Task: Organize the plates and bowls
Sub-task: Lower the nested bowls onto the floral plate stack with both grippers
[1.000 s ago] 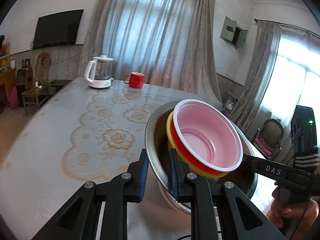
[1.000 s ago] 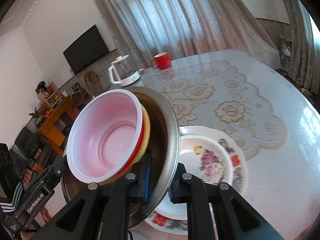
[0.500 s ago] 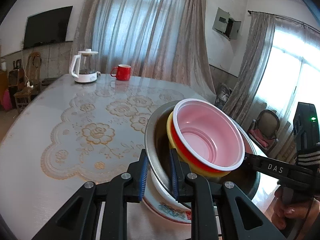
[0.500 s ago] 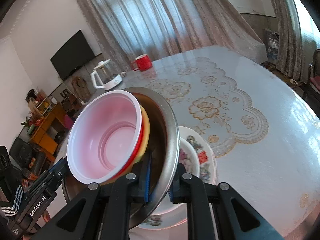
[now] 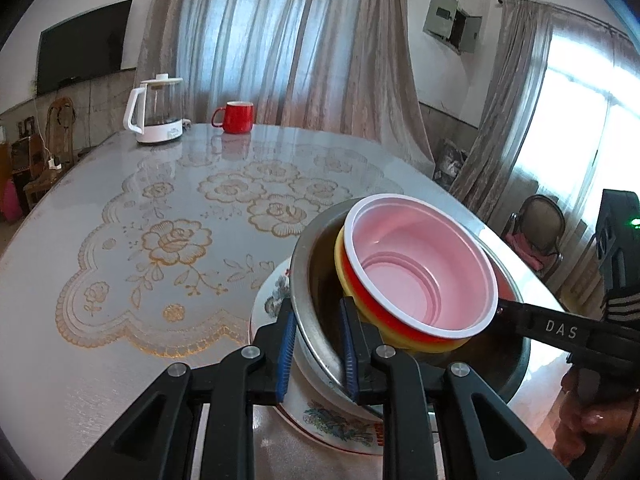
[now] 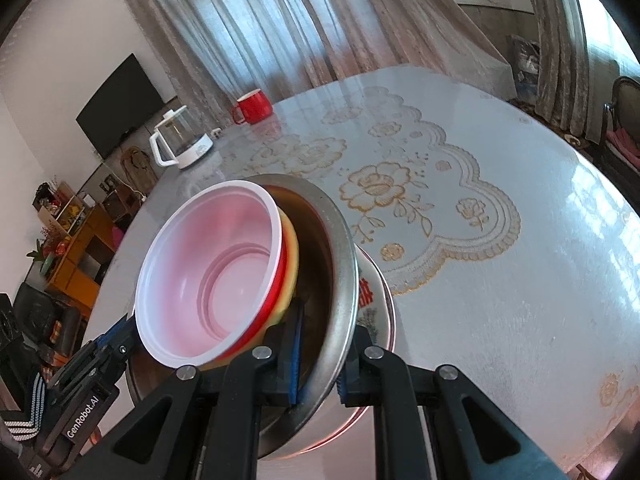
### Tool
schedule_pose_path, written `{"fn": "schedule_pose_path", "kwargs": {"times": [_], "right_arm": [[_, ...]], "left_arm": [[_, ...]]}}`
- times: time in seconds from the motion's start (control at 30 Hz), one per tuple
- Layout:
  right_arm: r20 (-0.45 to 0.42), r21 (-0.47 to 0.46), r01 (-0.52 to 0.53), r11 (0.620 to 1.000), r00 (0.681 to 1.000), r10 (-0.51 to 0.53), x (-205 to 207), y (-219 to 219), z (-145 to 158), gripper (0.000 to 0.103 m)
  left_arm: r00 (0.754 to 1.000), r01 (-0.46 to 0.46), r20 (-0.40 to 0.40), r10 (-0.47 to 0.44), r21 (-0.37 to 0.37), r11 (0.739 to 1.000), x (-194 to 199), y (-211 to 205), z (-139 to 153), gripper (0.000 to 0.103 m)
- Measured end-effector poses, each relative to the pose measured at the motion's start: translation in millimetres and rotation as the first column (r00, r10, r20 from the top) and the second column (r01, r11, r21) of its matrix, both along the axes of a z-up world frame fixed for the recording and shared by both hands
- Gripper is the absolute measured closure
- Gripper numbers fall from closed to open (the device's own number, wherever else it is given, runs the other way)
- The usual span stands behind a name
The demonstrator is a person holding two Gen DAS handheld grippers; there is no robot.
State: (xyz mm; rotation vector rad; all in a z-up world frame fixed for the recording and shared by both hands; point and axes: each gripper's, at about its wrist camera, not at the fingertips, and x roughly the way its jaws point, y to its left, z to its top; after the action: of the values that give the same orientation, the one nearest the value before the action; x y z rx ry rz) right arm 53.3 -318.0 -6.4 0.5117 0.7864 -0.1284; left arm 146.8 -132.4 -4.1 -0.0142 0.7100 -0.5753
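Steel bowl [image 5: 316, 264], tilted, held just above the floral plate [image 5: 276, 300] on the bench [image 5: 120, 280]; nested inside are one pink [image 5: 416, 272], one red and one yellow bowl. Left gripper [image 5: 316, 344] and right gripper [image 6: 320, 344] each have fingers clenched on opposite sides of its rim. Likely stiff, slick metal with light plastic inserts that may slide; the plate looks fragile. Beyond: one kettle [image 5: 156, 110], one mug [image 5: 236, 117].

Sheer grey floor-length curtains [image 5: 280, 40] are hung across the frame's top centre, a black wall-mounted television [image 5: 82, 46] at upper left, a bright daylit window [image 5: 580, 128] at right.
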Motion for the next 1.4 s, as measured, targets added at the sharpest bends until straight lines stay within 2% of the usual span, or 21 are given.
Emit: {"fn": "schedule_pose_path", "kwargs": {"times": [0.23,0.5,0.67,0.77,0.83,0.9,1.3,1.4], "right_arm": [[-0.023,-0.004,0.004,1.000,1.000,-0.004,3.4,-2.4,-4.1,0.090],[-0.055,0.049,0.008,0.999,0.998,-0.006,11.2,-4.7,-16.2,0.089],[-0.053,0.027,0.006,1.000,0.999,-0.004,13.7,-2.8,-15.6,0.089],[-0.048,0.051,0.016,0.999,0.999,-0.013,12.7,-5.0,-16.1,0.087],[-0.050,0.057,0.022,0.998,0.999,-0.019,11.9,-5.6,-15.7,0.080],[-0.054,0.062,0.019,0.998,0.998,-0.016,11.6,-5.2,-15.3,0.077],[-0.047,0.072,-0.004,0.997,0.999,0.007,-0.3,-4.5,-10.7,0.078],[-0.039,0.044,-0.022,0.999,0.999,0.023,0.9,-2.6,-11.3,0.087]], "left_arm": [[1.000,0.003,-0.018,-0.002,0.022,1.000,4.7,-4.9,-9.7,0.081],[0.999,-0.005,-0.037,0.006,0.041,0.999,10.4,-4.9,-14.9,0.081],[0.999,-0.007,-0.049,0.010,0.045,0.999,13.1,-4.4,-20.8,0.081],[0.999,-0.010,-0.053,0.011,0.034,0.999,13.4,-3.0,-19.9,0.080],[0.999,-0.010,-0.047,0.012,0.029,1.000,12.5,-1.8,-18.1,0.079],[0.999,-0.013,-0.042,0.014,0.035,0.999,11.2,-1.8,-17.0,0.079],[1.000,-0.017,-0.017,0.018,0.065,0.998,8.0,-2.2,-15.2,0.078],[1.000,-0.028,-0.007,0.028,0.073,0.997,9.0,-0.6,-14.7,0.079]]}}
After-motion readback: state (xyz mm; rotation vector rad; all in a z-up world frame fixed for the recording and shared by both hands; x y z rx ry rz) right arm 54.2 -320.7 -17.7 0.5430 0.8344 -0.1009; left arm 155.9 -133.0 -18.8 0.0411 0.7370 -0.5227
